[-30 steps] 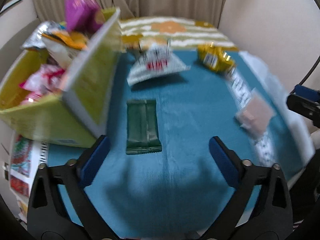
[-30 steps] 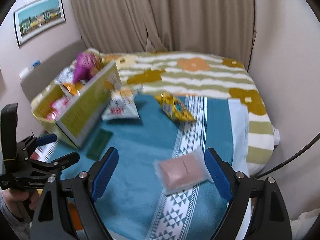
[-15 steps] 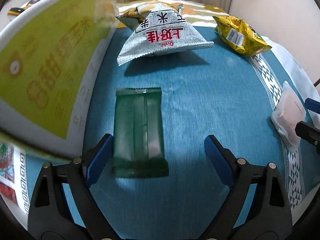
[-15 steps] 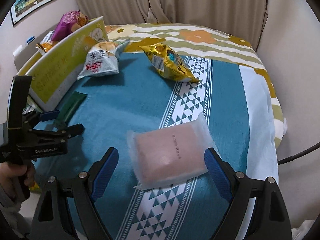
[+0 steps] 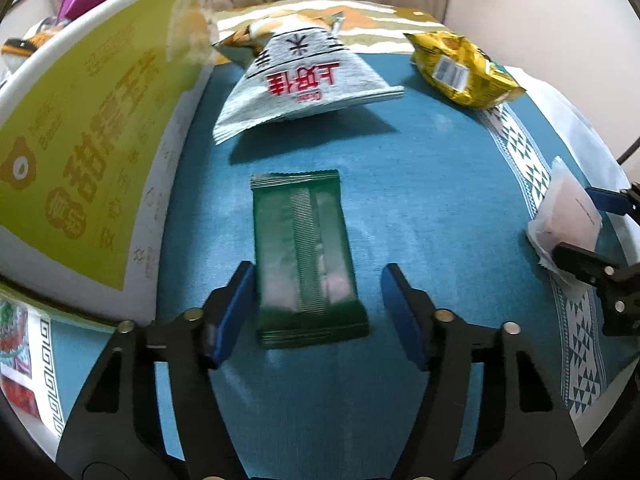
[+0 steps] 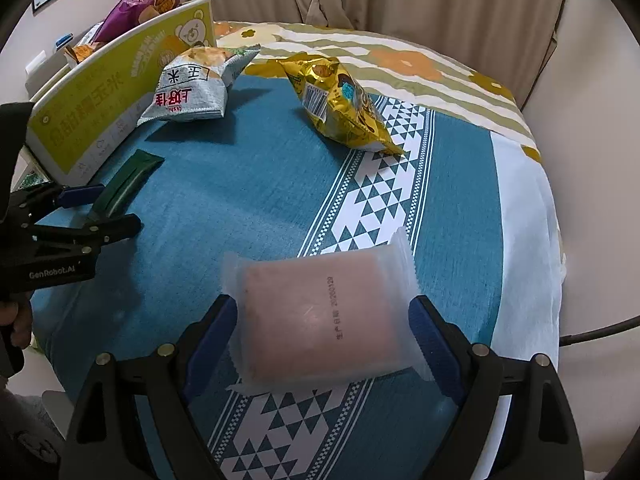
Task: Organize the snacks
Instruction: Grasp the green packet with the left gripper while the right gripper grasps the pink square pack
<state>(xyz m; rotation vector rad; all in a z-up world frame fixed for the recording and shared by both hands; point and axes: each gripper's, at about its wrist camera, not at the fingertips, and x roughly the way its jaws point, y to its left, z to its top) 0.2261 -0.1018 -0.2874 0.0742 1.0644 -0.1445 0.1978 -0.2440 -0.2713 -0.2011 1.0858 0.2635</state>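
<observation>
My left hand-held gripper (image 5: pixel 318 308) is closing, its blue pads either side of the green wafer pack (image 5: pixel 306 256) and not yet pressing on it. That pack lies flat on the teal blanket (image 5: pixel 420 200), long axis running straight away from me, beside the yellow-green box (image 5: pixel 92 152). My right hand-held gripper (image 6: pixel 324 344) stands wide around the pink packet (image 6: pixel 320 316), which lies flat with its long side across the jaws. Beyond lie a grey chip bag (image 6: pixel 192 88) and a gold bag (image 6: pixel 340 104).
</observation>
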